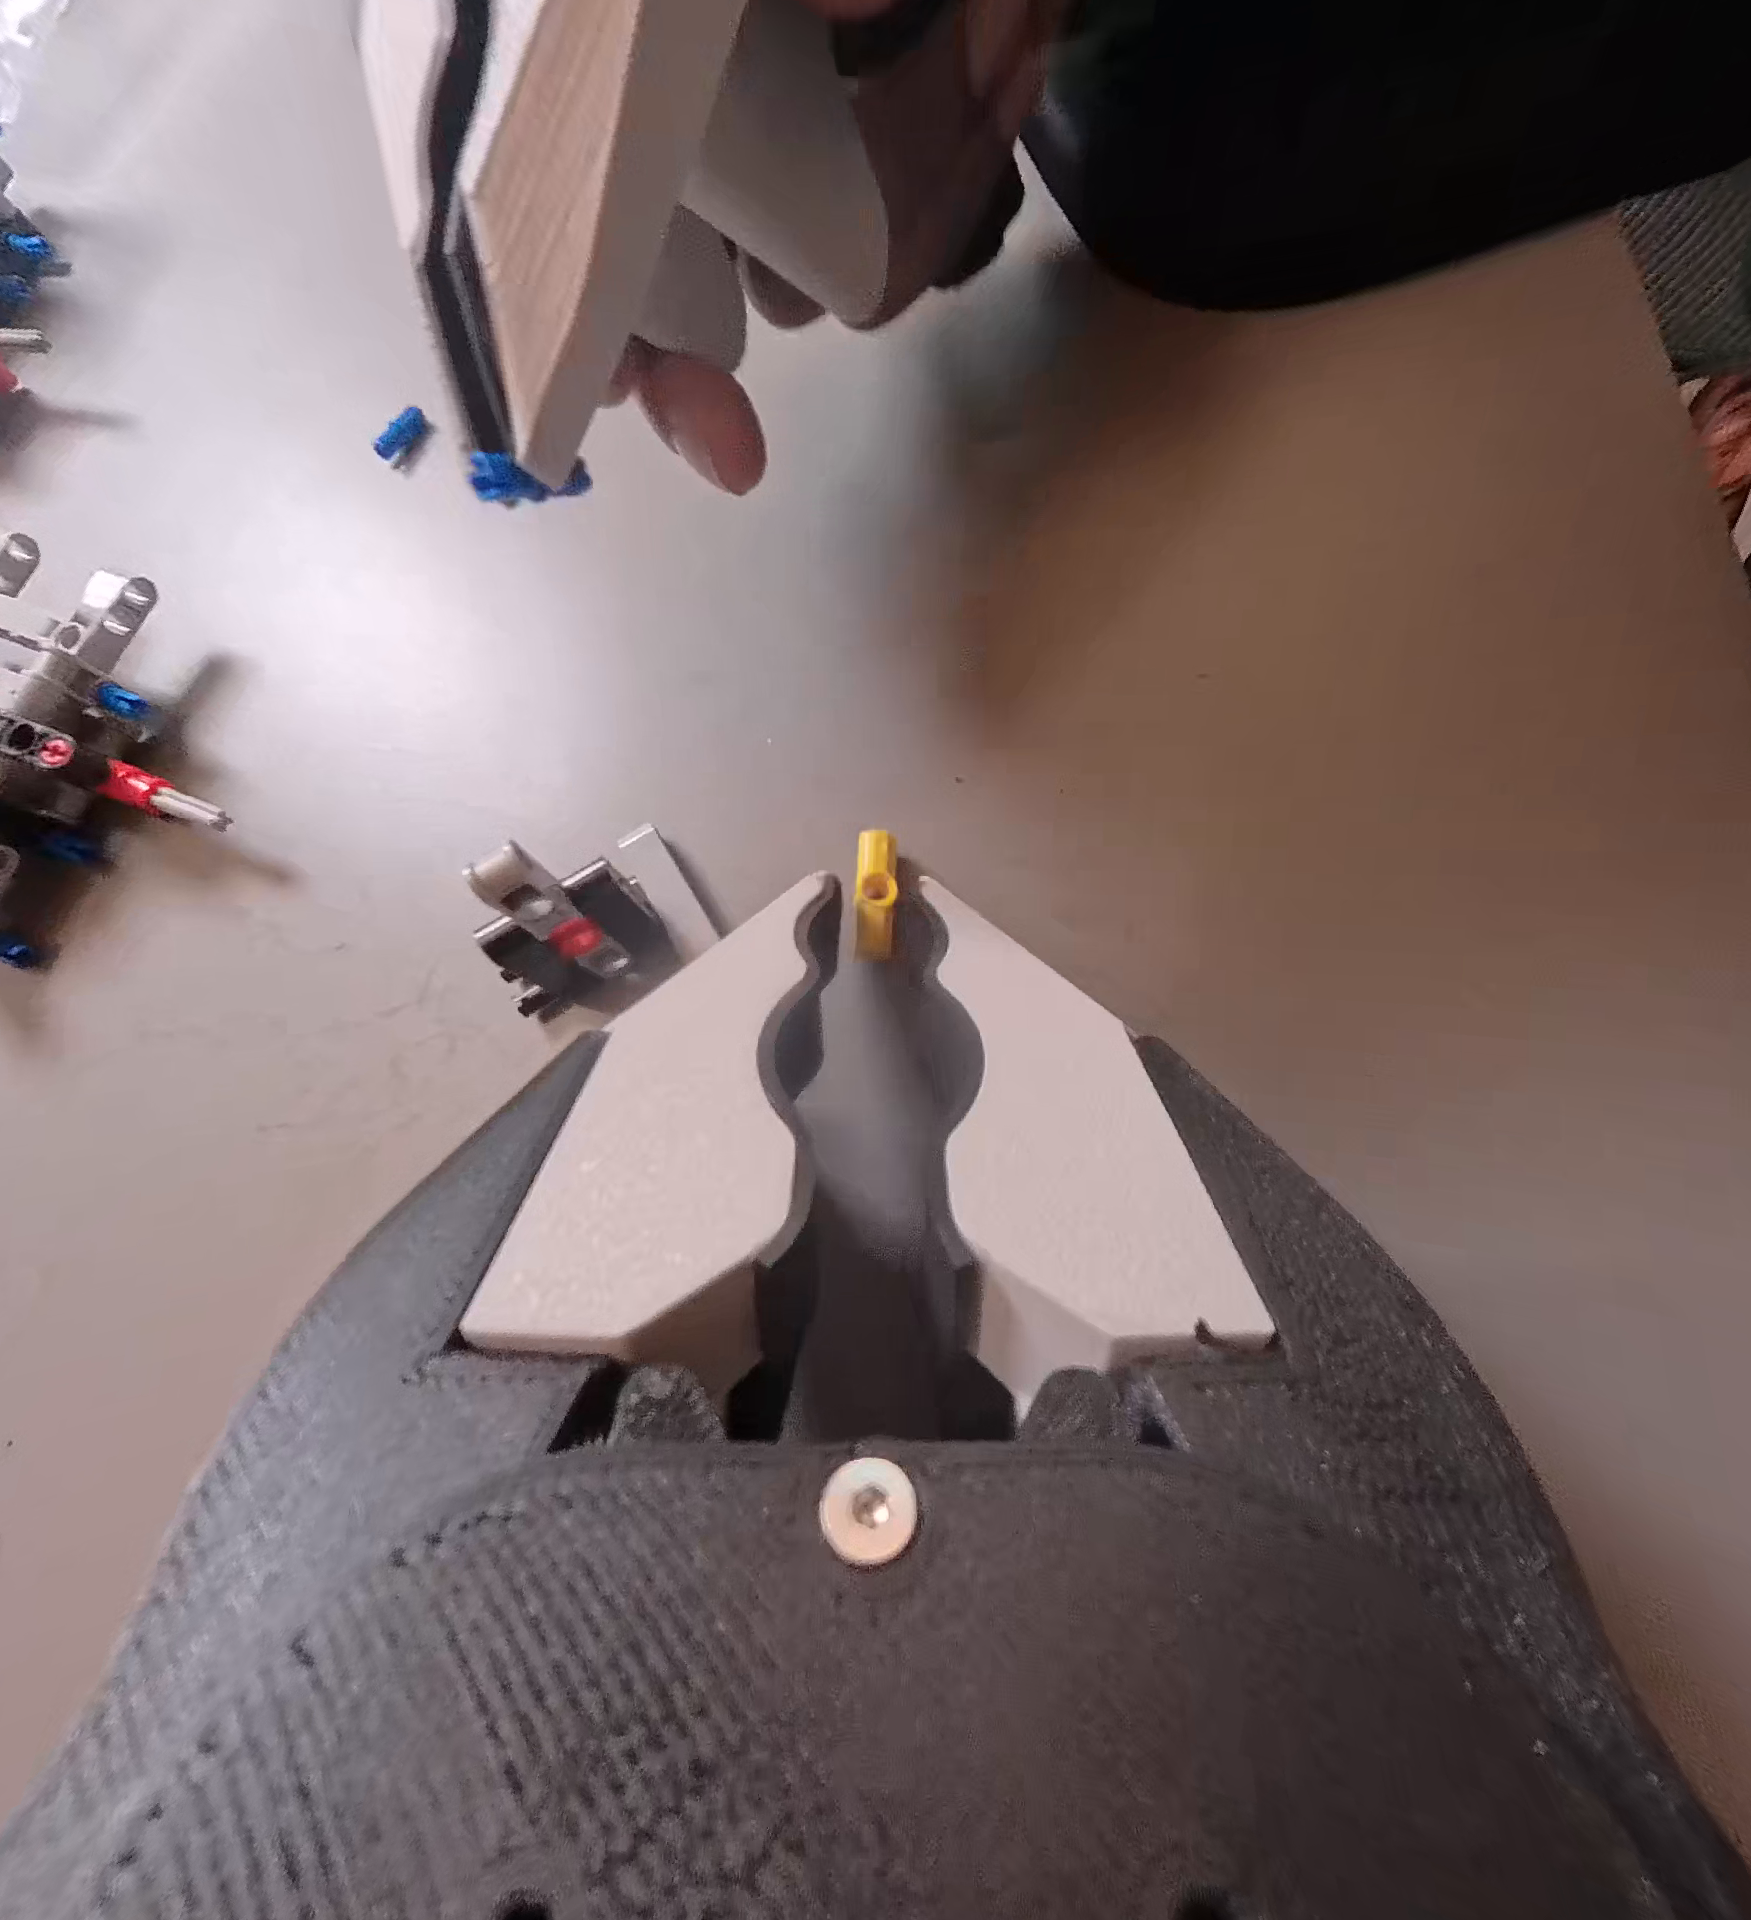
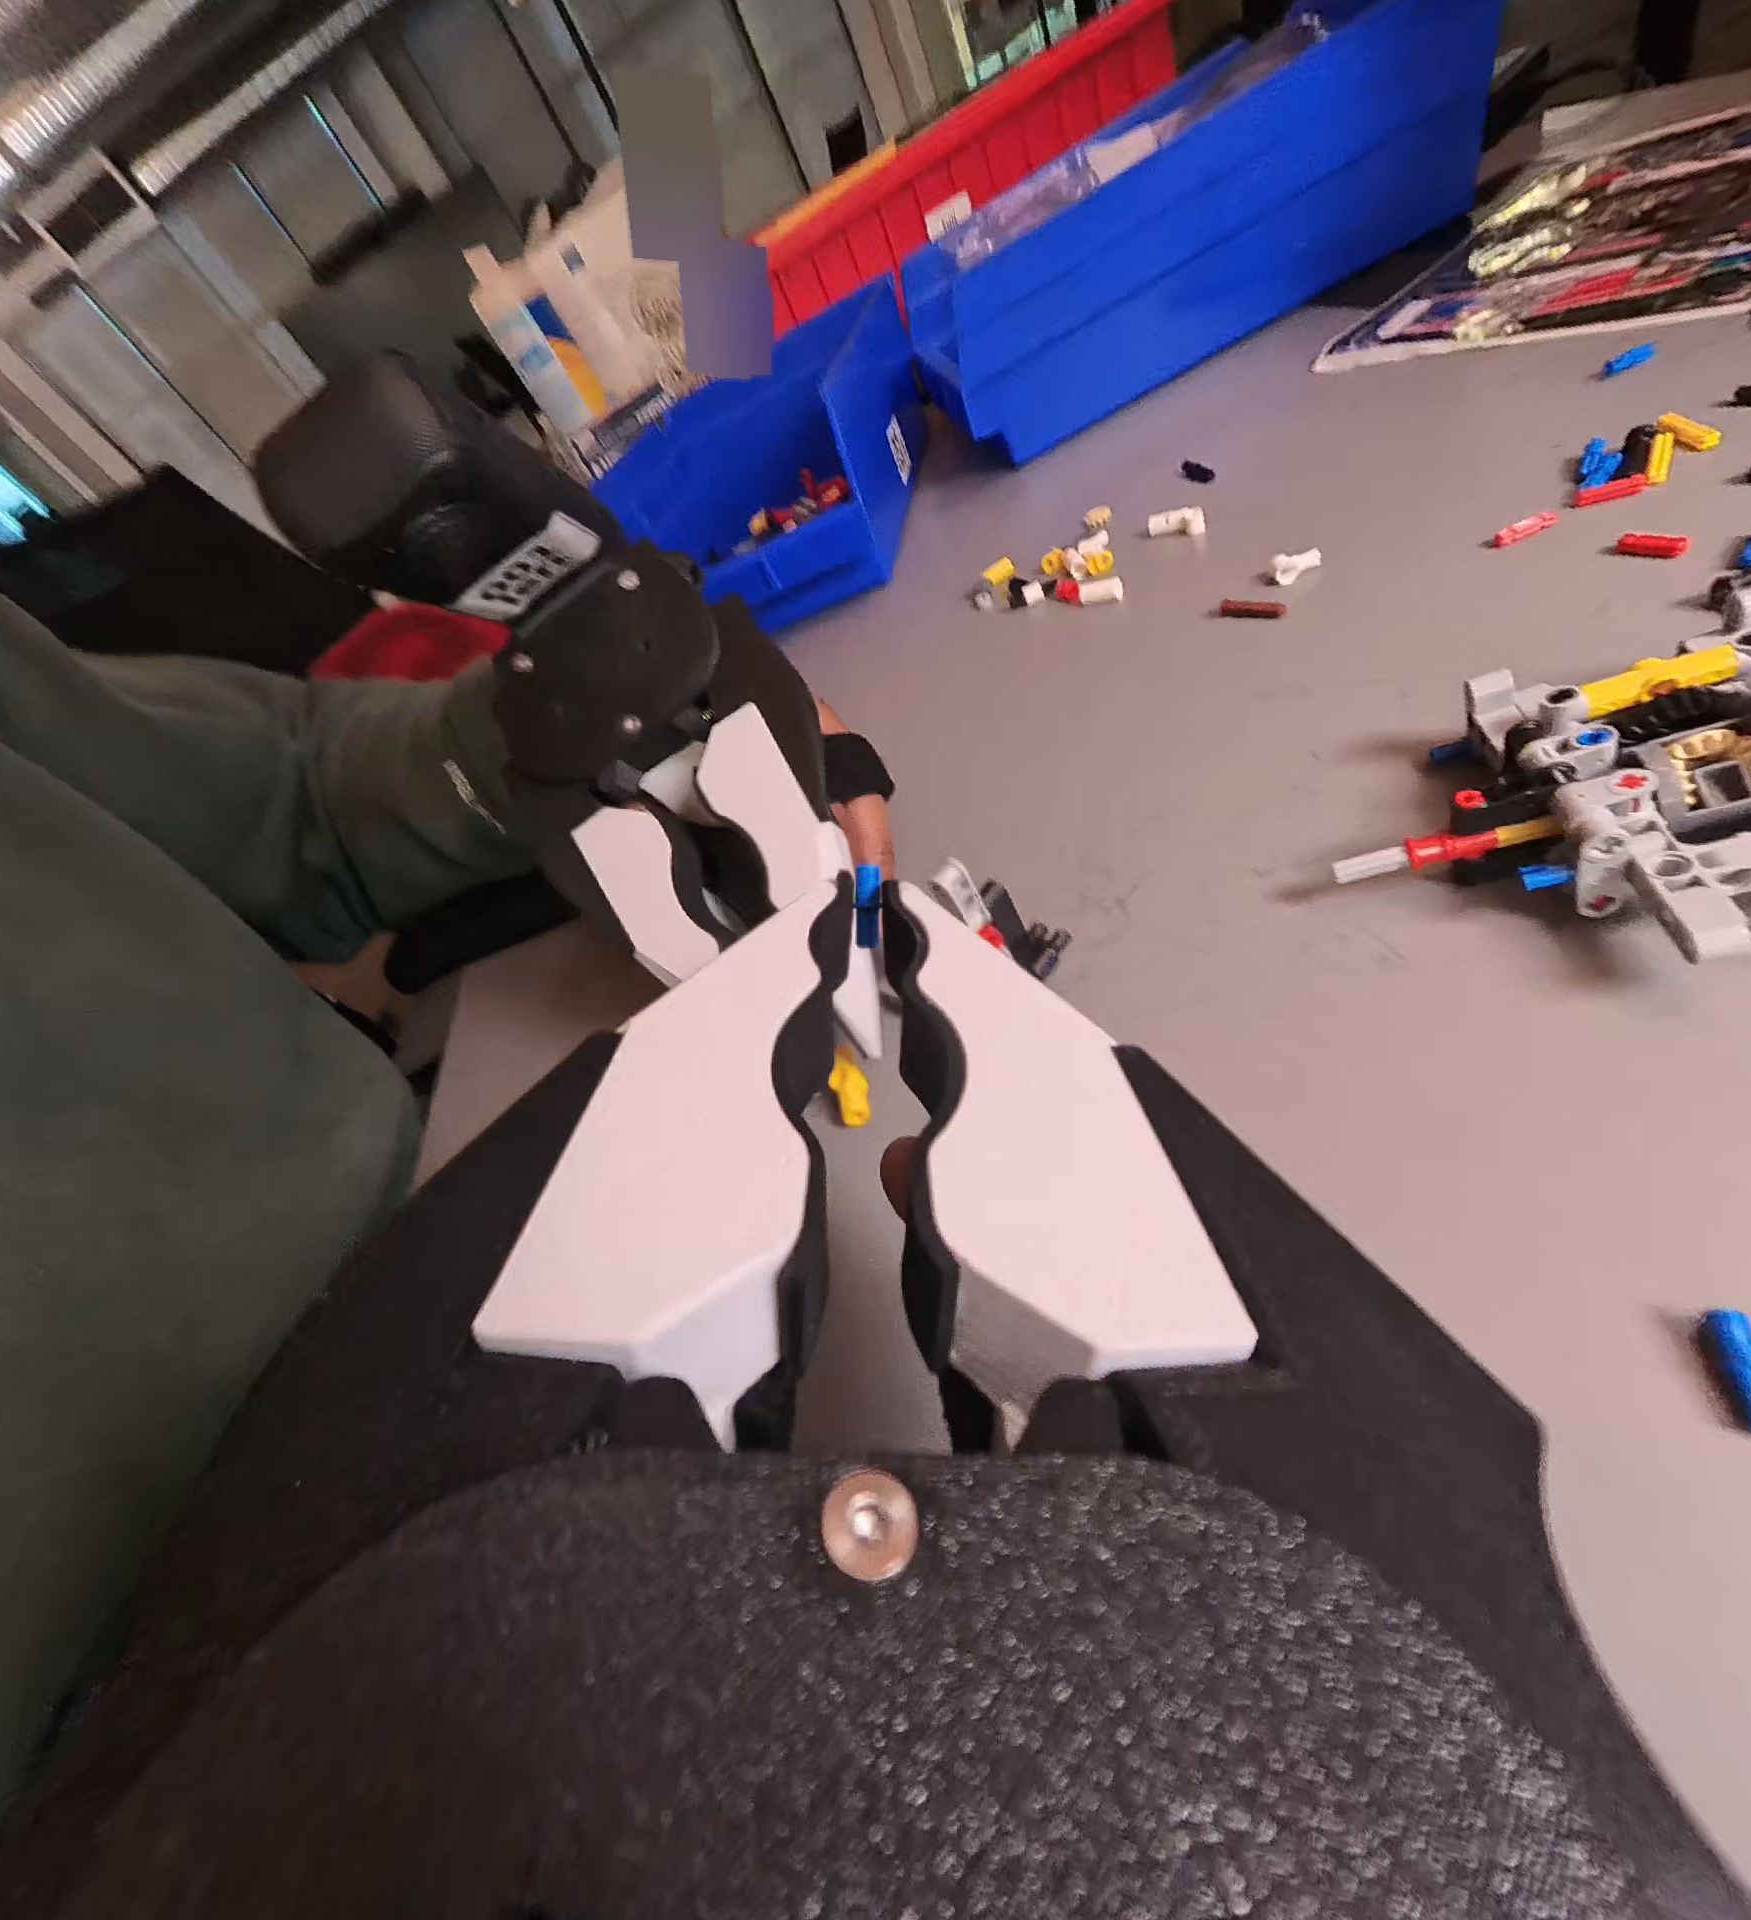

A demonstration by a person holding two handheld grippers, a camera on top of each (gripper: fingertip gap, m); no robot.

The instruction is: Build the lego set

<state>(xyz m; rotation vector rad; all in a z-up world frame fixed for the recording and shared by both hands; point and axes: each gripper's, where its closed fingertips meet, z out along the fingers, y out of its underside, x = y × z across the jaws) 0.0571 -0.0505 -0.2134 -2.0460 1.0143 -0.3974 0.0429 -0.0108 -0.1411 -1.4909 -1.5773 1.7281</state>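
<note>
Yellow connector piece (image 1: 876, 896) lies on the grey tabletop (image 1: 1266, 935) between the tips of the left gripper (image 1: 878, 891), whose jaws stand narrowly apart; whether the pads press on it I cannot tell; from the right wrist view the same yellow piece (image 2: 848, 1086) sits on the table under the left fingers. Right gripper (image 2: 868, 902) is clamped on a small blue pin (image 2: 867, 910), both dark pads against its sides, the pin upright at the very tips and raised off the table. Just left of the left gripper rests a small grey-and-black assembly with a red pin (image 1: 564, 925); farther off, a larger grey gear assembly (image 2: 1671, 790), loose coloured pins (image 2: 1058, 571), blue bins (image 2: 1214, 239).
</note>
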